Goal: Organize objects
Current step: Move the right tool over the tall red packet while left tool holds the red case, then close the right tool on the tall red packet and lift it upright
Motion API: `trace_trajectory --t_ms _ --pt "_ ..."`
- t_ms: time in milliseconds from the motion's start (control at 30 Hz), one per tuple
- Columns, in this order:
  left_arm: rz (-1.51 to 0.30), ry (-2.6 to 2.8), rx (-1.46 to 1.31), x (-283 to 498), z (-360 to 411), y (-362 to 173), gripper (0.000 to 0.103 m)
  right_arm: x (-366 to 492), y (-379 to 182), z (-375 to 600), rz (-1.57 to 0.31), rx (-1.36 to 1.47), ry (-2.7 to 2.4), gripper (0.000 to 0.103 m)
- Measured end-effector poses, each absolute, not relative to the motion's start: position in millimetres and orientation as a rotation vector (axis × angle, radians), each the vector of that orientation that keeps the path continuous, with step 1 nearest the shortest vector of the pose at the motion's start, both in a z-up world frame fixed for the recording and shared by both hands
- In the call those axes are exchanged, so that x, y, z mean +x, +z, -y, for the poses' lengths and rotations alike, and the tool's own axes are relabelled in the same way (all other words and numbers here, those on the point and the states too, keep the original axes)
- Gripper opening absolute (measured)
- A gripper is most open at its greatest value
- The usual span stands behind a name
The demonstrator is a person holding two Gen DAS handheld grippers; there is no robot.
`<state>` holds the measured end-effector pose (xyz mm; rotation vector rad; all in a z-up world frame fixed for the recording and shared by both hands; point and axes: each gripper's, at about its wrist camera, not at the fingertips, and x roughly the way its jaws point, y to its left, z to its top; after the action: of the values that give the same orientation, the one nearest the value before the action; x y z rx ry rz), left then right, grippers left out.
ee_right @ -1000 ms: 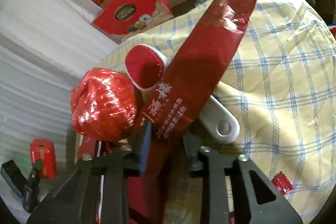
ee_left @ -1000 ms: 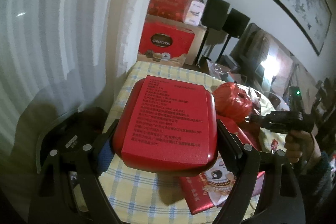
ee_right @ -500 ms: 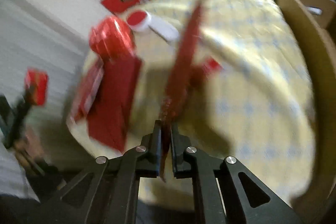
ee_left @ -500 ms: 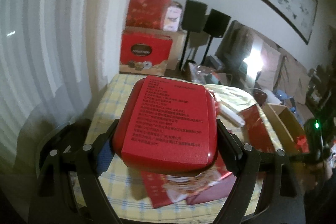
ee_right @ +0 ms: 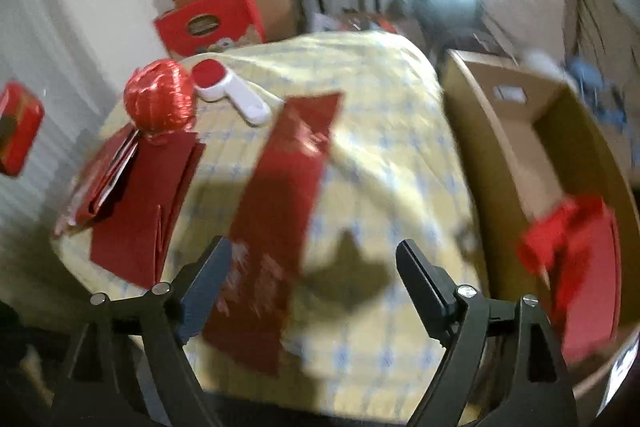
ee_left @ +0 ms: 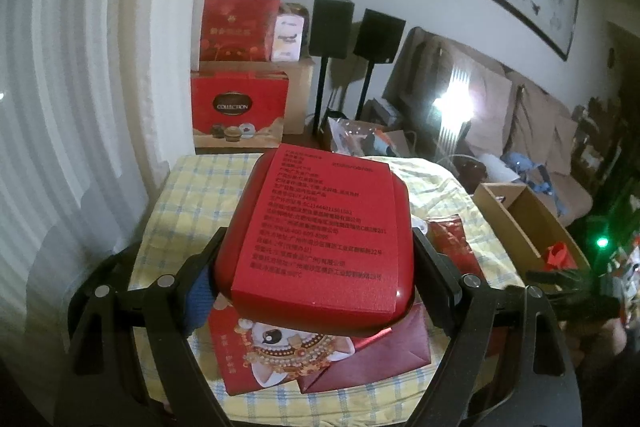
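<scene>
- Progress looks partial: the open brown cardboard box (ee_right: pixel 500 147) beside the table (ee_right: pixel 380 131) with the yellow checked cloth already holds some crumpled red items (ee_right: pixel 576 251), so you seem to have begun filling it.
- Your left tool (ee_left: pixel 316 239) pinches the red rounded-square tin with the printed label (ee_left: pixel 320 227) across its sides, lifted above the near end of the table. It is not yet over the box, so I judge this tin is in transit and needs carrying across and setting down.
- Your right tool (ee_right: pixel 314 245) has its jaws spread wide; they have just been opening. The long red foil packet (ee_right: pixel 280 219) lies between them, close to the left-hand finger, but nothing presses on it. The view is blurred, so I cannot tell whether it touches that pad or where it will settle. It hangs over the table's near edge, not over the box.
- Left on the table, as far as you can see: the crinkled red foil ball (ee_right: pixel 158 99), the white handled brush with the round red pad (ee_right: pixel 228 93) just beside it, the flat dark-red paper envelopes (ee_right: pixel 148 199), and the red envelope with the cartoon print (ee_left: pixel 256 351) under the tin.
- My estimate: most of the sorting lies ahead.
</scene>
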<state>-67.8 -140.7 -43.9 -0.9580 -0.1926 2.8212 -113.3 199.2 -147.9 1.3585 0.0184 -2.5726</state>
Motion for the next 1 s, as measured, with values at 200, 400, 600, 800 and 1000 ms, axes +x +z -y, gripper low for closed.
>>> trace_trajectory --t_ms 200,400,600,800,1000 --pt "0.156 2.859 -0.959 -66 144 -35 0.083 -145 -185 -162 -0.08 1.457 -2.576 0.088" --pt "0.146 2.873 -0.966 -66 146 -35 0.083 -147 -201 -159 -0.128 1.487 -2.613 0.086" --pt "0.109 2.873 -1.0 -67 137 -38 0.083 -139 -198 -155 -0.173 1.411 -2.602 0.053" --pt "0.112 2.868 -0.983 -63 137 -34 0.083 -131 -192 -152 -0.196 1.349 -2.623 0.019" --pt "0.126 2.868 -0.972 -62 138 -29 0.083 -122 -164 -162 -0.162 1.229 -2.695 0.015"
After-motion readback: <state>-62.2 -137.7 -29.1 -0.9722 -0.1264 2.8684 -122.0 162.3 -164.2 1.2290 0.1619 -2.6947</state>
